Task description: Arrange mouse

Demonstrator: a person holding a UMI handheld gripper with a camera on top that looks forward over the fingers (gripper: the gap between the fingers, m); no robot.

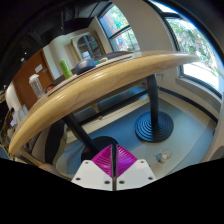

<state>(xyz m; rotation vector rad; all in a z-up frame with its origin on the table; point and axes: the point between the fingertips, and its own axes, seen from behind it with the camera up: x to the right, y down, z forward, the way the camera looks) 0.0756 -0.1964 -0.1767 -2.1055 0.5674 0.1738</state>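
No mouse shows in the gripper view. My gripper (114, 150) is shut, its two magenta pads (103, 160) pressed flat together with nothing between them. It hangs low, below the level of a light wooden tabletop (95, 85) that tilts across the view beyond the fingers. The top surface of that table is hidden from here, so anything lying on it cannot be seen.
Black table legs (153, 95) run down to a round black base (153, 127) just ahead of the fingers. The floor (190, 120) is pale. Shelves with bottles (40, 82) stand at the back; bright windows (190, 40) show greenery.
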